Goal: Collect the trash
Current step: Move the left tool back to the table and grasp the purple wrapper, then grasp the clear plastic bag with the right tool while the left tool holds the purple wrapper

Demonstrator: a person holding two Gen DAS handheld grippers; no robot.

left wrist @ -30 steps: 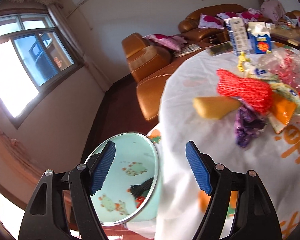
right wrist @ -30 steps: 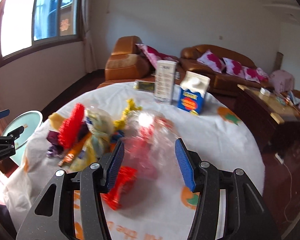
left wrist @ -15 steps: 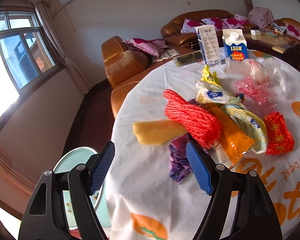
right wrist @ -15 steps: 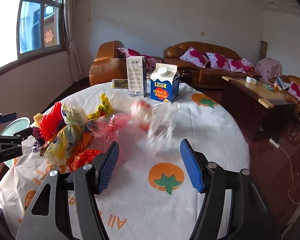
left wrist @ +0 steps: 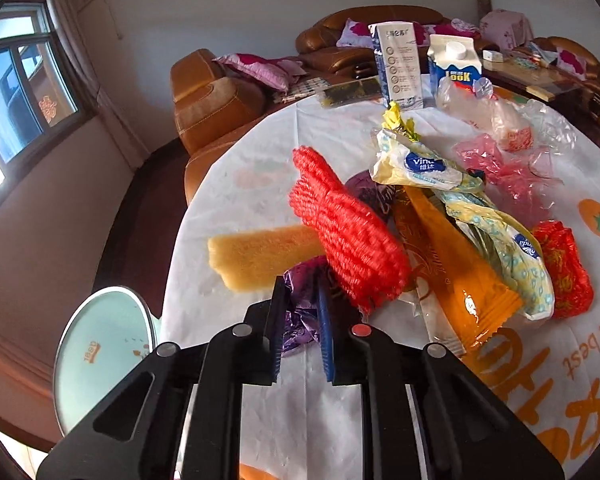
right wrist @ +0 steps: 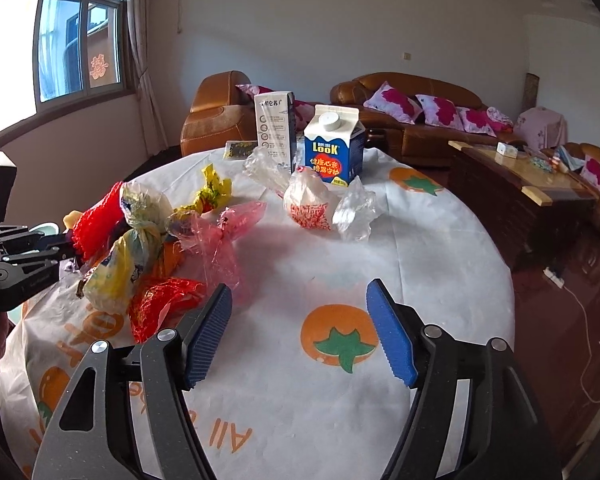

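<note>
The round white-clothed surface point(right wrist: 420, 248) carries heaped wrappers near its window-side edge, bare cloth nearer. The left gripper point(left wrist: 302, 312) is closing on a purple wrapper point(left wrist: 300, 300); the right gripper point(right wrist: 300, 320) is spreading, empty. A mint bin point(left wrist: 100, 352) stands below the edge.

"LOOK" on the blue milk carton point(right wrist: 333, 148); "All" on the tablecloth point(right wrist: 236, 436).

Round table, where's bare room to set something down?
Bare tablecloth lies between the LOOK carton, the clear bag and the open right hand-held gripper. The wrapper pile crowds the window side.
</note>
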